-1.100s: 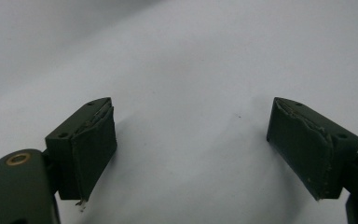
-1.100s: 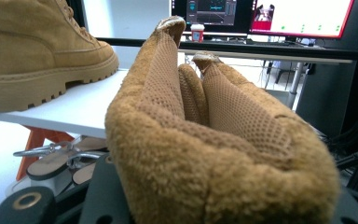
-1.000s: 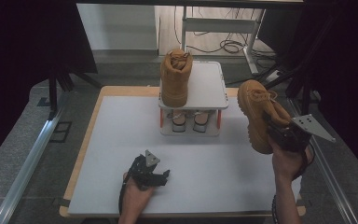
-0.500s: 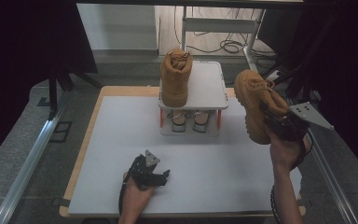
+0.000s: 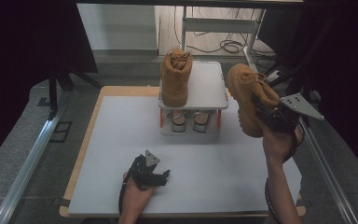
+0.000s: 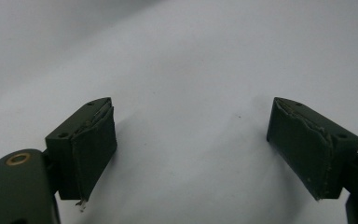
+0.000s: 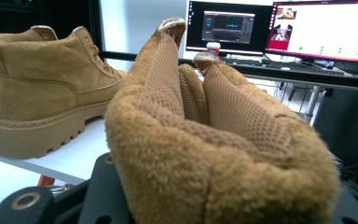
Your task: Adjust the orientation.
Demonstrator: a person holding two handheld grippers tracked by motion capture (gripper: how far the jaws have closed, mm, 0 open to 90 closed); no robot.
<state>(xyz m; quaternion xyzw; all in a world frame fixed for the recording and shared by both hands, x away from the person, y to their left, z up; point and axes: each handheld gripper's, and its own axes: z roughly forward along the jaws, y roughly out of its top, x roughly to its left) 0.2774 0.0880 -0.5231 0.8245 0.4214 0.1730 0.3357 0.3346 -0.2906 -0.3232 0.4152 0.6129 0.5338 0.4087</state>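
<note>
My right gripper clamps the second boot by its collar, aloft just right of the rack — carrying step. Next: set it beside the first boot. My left gripper rests open.

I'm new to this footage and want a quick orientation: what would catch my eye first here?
Most striking is the tan boot held in the air at the table's right side, its fleecy collar clamped in the right claw. Its twin, a second tan boot, stands upright on the left of the small white rack at the table's far middle. Near the front edge, the left claw rests open over the bare white tabletop.
</note>
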